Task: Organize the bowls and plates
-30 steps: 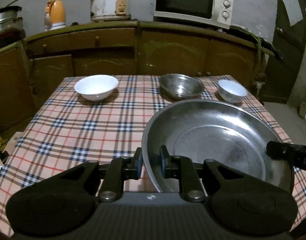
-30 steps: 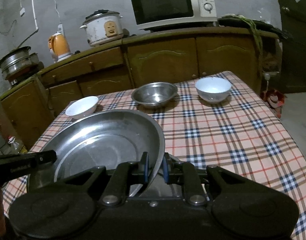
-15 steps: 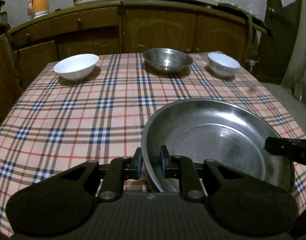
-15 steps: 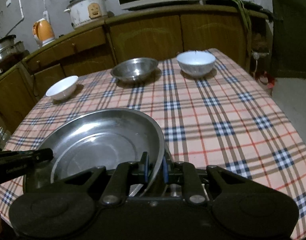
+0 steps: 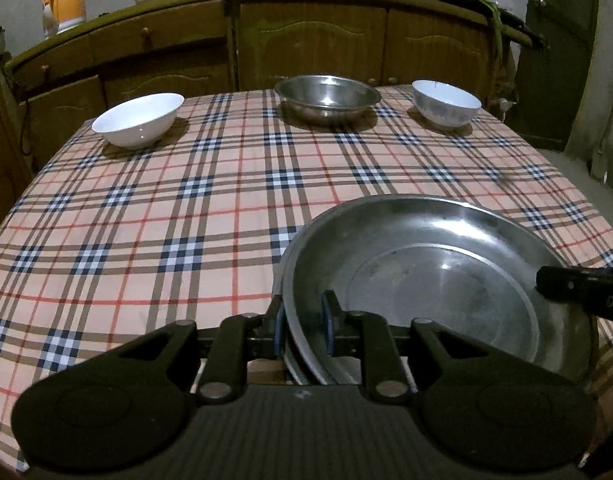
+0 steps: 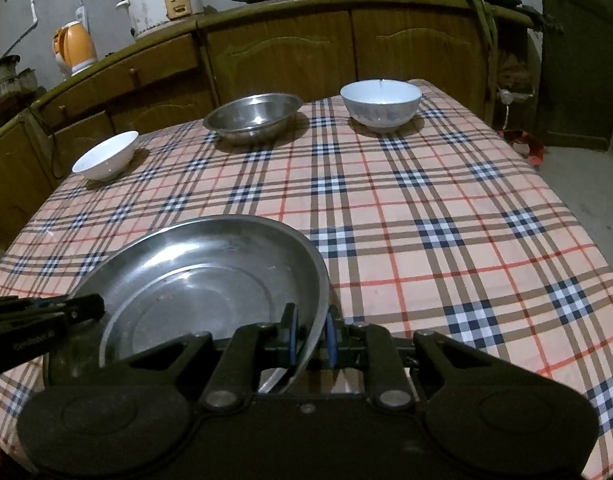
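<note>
Plaid table: both tools clamped on steel plate

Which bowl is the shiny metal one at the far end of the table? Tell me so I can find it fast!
Look at the checked tablecloth, then along its far edge by the brown cabinets. Three bowls sit there in a row, and the metal bowl is the middle one. The white bowl on its left and the patterned white bowl on its right are not metal; it is grey, shiny and shallower.
</note>
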